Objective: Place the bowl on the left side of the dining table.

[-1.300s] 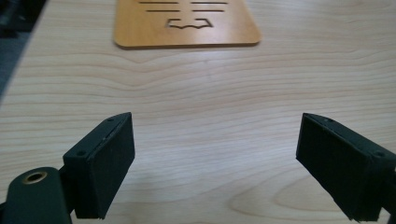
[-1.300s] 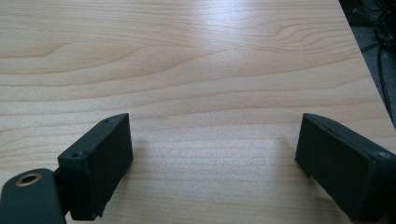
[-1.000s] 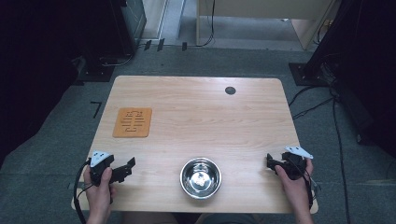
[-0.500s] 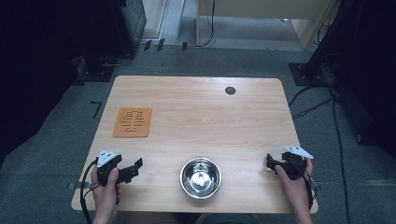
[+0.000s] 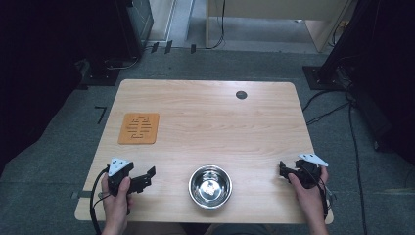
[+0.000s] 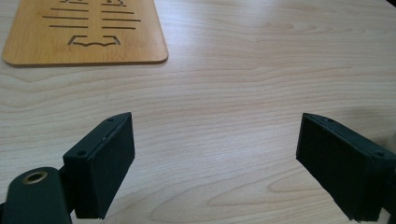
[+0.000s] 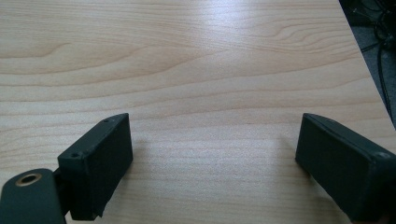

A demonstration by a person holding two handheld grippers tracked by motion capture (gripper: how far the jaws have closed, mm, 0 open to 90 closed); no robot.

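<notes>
I am holding my left gripper (image 5: 147, 177) low over the near left corner of the tabletop (image 5: 205, 122), with my left hand (image 5: 117, 196) wrapped around its handle and my forearm coming in from the near edge. The gripper is pointing toward the middle of the tabletop and a little to the right. Its jaws are standing wide apart and they are holding nothing; in the left gripper view (image 6: 212, 172) I am seeing only bare wood between them.

I am keeping my right gripper (image 5: 283, 171) near the right edge of the tabletop, with my right hand (image 5: 306, 183) behind it, and it is pointing leftward toward the bowl. Its jaws are also spread wide and are gripping nothing, as the right gripper view (image 7: 212, 172) is showing bare wood between them.

The steel bowl (image 5: 210, 186) is standing upright near the near edge, between my two grippers. It is looking empty; only reflections are shining inside it. It is lying near the left gripper, to its right, not touching it, and a bit farther from the right gripper.

The orange trivet (image 5: 139, 128) is lying flat on the left side, beyond my left gripper and apart from it. In the left gripper view it (image 6: 84, 30) is appearing at the upper left, ahead of the jaws.
</notes>
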